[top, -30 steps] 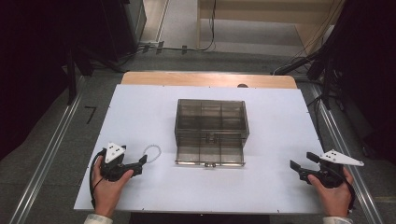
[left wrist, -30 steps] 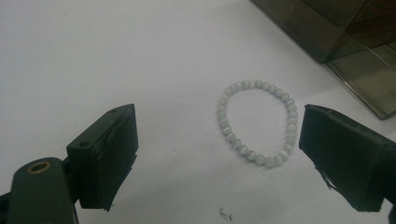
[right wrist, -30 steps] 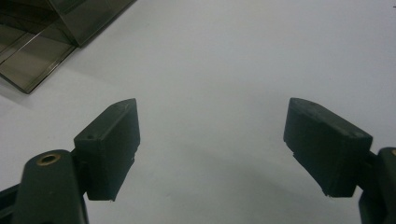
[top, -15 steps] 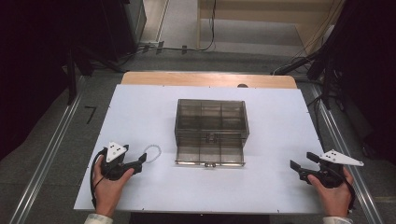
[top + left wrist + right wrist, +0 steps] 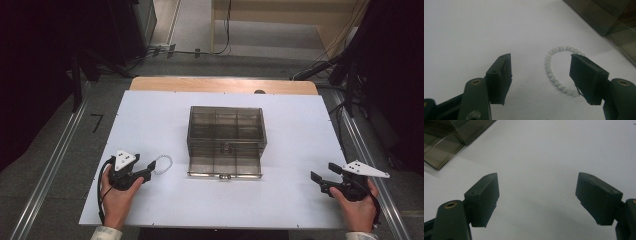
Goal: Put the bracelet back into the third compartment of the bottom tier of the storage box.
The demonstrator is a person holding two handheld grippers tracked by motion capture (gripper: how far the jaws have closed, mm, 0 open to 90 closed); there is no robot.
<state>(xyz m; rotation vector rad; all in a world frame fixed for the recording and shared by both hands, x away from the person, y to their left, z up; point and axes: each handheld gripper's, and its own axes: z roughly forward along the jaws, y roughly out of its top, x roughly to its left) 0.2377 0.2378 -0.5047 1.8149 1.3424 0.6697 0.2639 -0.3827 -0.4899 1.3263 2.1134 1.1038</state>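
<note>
We see the bracelet half between our left gripper jaws, which have just been closing, not gripping yet; pale beaded ring, flat on table.

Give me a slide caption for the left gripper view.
Left gripper closing on a pale bead bracelet lying on the white table.

Bare table around both grippers; box blocks centre btwn them.

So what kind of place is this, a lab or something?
Probably a lab recording station: a white table on a grey floor with rails, cables running behind it, and a clear compartment box set out as a prop.
</note>
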